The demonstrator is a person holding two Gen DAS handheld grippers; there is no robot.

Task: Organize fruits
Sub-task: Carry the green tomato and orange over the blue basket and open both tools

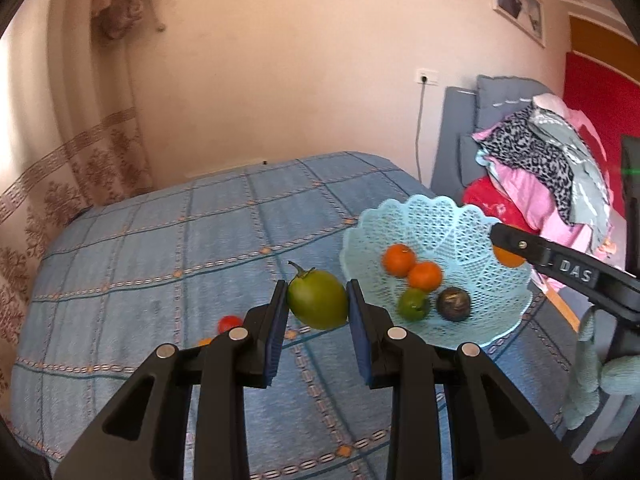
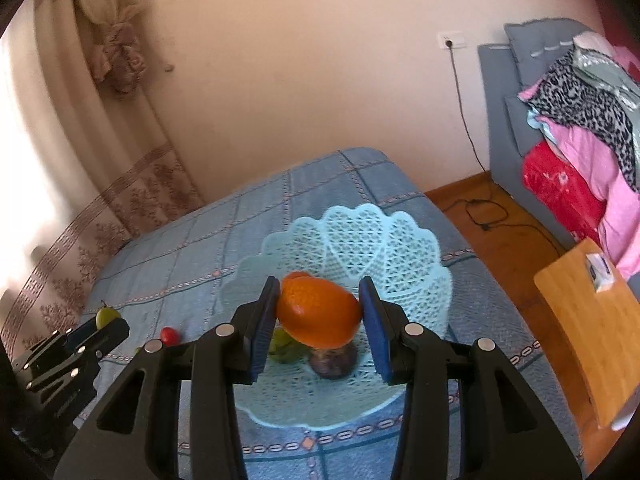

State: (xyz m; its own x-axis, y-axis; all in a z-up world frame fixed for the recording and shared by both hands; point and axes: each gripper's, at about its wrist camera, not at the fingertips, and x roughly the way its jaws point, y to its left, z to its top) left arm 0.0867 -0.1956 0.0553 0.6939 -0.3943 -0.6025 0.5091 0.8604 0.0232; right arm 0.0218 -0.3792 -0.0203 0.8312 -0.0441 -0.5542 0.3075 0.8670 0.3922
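Blue checked cloth covers the bed [image 1: 160,248] under both grippers, with a pale wall and patterned curtain behind. Left gripper [image 1: 318,304]: its blue-padded fingers [image 1: 276,320] are clamped on a green fruit [image 1: 318,300], smooth, oval, with a curled dark stem at its top, held above the cloth just left of the basket. Right gripper [image 2: 320,312]: its fingers [image 2: 262,320] hold an orange [image 2: 320,314] by its sides, glossy, somewhat flattened and tilted, hanging over the middle of the basket.

From the left wrist view the light blue lattice basket [image 1: 444,220], scalloped at the rim, stands on the bed and holds two small oranges [image 1: 412,266] touching each other, a small green fruit [image 1: 414,304] just below them, and a dark round fruit [image 1: 453,303] beside that.

A small red fruit [image 1: 229,323] lies on the cloth to the left, partly behind the left fingers; a bit of something orange shows below it, too hidden to name. In the right wrist view the held orange covers most of the basket's contents. Beyond the bed a heap of folded clothes [image 1: 552,168] lies on a grey sofa [image 1: 460,132], cut off by the frame edge, and a wooden board [image 2: 588,320] is only partly seen.
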